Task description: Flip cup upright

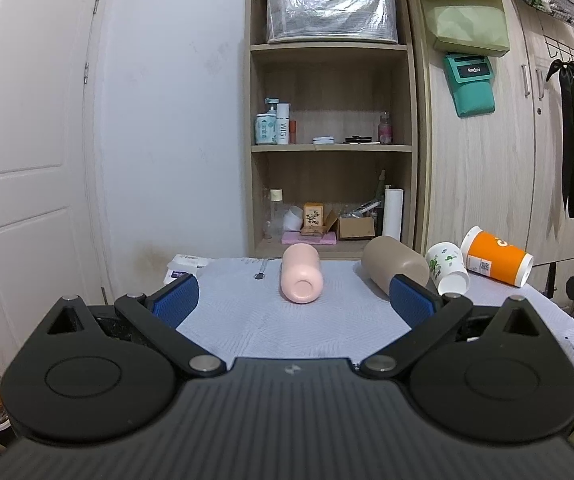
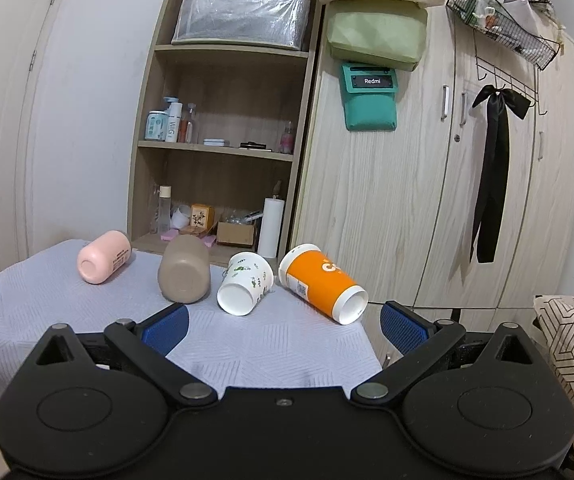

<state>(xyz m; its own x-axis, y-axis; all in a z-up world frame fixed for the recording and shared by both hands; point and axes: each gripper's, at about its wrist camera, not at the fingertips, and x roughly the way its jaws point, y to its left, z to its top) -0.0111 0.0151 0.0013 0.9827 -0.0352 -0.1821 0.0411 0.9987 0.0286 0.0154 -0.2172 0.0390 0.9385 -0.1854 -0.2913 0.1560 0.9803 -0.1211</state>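
In the left wrist view, the left tool [image 1: 293, 300] is spread wide and holds nothing. Its right blue pad [image 1: 411, 300] hides part of the lying brown plastic cup [image 1: 395, 266]. The pink plastic cup [image 1: 301, 279] lies ahead, near the far edge of the tabletop [image 1: 287, 328].

In the right wrist view, the right tool [image 2: 285, 326] is released and empty above the near right corner. The white floral paper cup [image 2: 245, 289] and the orange paper cup [image 2: 321, 283] lie on their sides just ahead.

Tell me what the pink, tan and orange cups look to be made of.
Pink cup: seemingly matte plastic or silicone, with an even soft sheen and rounded edges. Tan cup: similar matte plastic, smooth and uniform. Orange cup: likely paper, with a printed sleeve, a white rolled rim and a recessed white base.
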